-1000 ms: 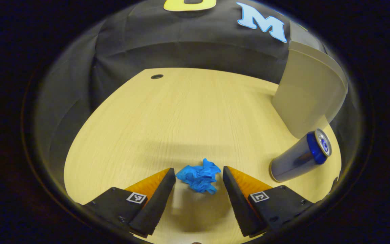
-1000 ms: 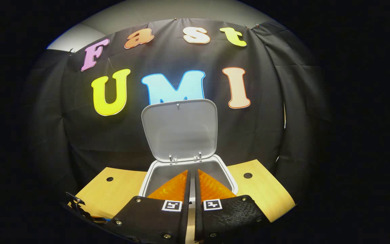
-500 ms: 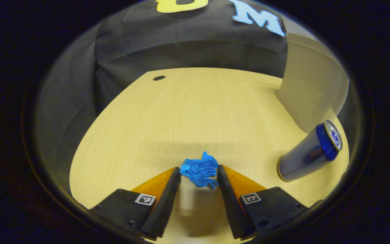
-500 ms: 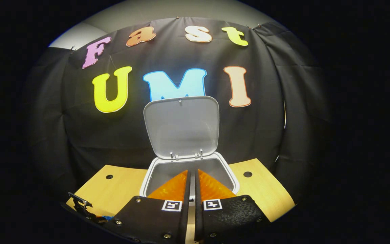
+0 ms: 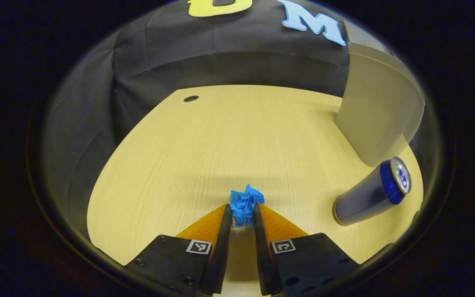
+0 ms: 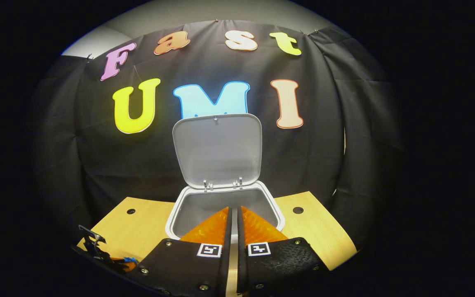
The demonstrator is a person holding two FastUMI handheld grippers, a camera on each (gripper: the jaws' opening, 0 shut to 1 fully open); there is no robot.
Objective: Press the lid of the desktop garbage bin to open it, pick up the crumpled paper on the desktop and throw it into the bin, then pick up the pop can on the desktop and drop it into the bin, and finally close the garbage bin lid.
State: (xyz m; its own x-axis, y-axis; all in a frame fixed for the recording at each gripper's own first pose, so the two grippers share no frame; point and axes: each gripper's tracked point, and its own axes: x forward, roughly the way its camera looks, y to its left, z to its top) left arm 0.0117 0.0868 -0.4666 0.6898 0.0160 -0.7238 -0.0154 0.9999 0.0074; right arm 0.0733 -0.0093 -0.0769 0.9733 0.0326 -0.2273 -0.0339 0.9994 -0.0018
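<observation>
Pop can [image 5: 371, 193] stands beside the bin [image 5: 375, 119], right of pinched paper [image 5: 243, 204].

bin [image 6: 225, 206] mouth open, lid [image 6: 217, 150] upright behind

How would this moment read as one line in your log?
lid: open | left tongs: shut on paper ball | right tongs: shut, empty | can: on desk
</observation>
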